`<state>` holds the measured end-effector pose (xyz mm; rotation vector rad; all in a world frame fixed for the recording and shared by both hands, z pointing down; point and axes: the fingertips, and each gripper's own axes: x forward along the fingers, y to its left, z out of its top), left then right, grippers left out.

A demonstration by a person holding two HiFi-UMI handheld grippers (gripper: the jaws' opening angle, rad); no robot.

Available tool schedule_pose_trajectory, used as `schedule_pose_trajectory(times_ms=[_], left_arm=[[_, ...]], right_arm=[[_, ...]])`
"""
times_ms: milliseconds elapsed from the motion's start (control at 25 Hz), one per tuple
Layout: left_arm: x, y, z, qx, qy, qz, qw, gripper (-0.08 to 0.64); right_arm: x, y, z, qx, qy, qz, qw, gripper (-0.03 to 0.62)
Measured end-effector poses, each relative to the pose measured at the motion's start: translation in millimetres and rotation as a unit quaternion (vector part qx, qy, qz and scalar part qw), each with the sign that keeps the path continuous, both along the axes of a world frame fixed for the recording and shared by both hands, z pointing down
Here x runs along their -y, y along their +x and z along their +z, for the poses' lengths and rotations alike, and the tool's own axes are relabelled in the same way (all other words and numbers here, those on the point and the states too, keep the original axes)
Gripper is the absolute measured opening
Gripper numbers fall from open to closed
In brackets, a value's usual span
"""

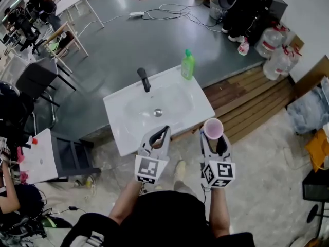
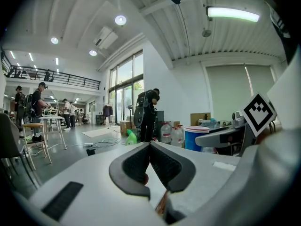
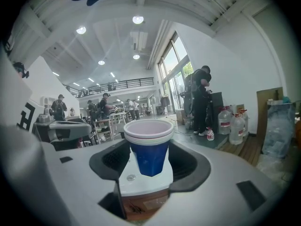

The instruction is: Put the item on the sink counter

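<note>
Two tools at the near edge of a white sink tabletop (image 1: 126,133), left tool (image 1: 163,130) clenched shut and empty, right tool (image 1: 214,138) grasping a blue cup (image 3: 149,147), green bottle (image 1: 187,65) on the far corner.

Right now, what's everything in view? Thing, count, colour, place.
sink counter: one, white, centre, on wooden decking
faucet: one, black, back of basin
soap bottle: one, green, counter's back right corner
water jugs: at least two, clear, far right
cables: several, grey floor beyond sink
chairs: at least two, far left
cup stack: looks like two nested, blue, pale rims, held off counter's front right corner
left gripper: grey, fingers shut, empty
right gripper: grey, fingers closed on cup stack
</note>
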<state>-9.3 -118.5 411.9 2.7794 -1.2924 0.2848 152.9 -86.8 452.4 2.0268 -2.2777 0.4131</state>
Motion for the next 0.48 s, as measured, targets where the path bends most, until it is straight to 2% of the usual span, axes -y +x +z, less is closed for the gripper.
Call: schedule_pose_trajectory(times_ms=[320,480], left_arm=[[25,25,2,0.005,0.009,-0.003,0.9999,0.003],[36,32,11,0.006,-0.009,-0.007,0.9999,0.002]], right_arm=[[27,24,6,-0.003,0.002,-0.007,1.0,0.256],[41,30,9,-0.015,0.002,-0.013,1.0,0.256]])
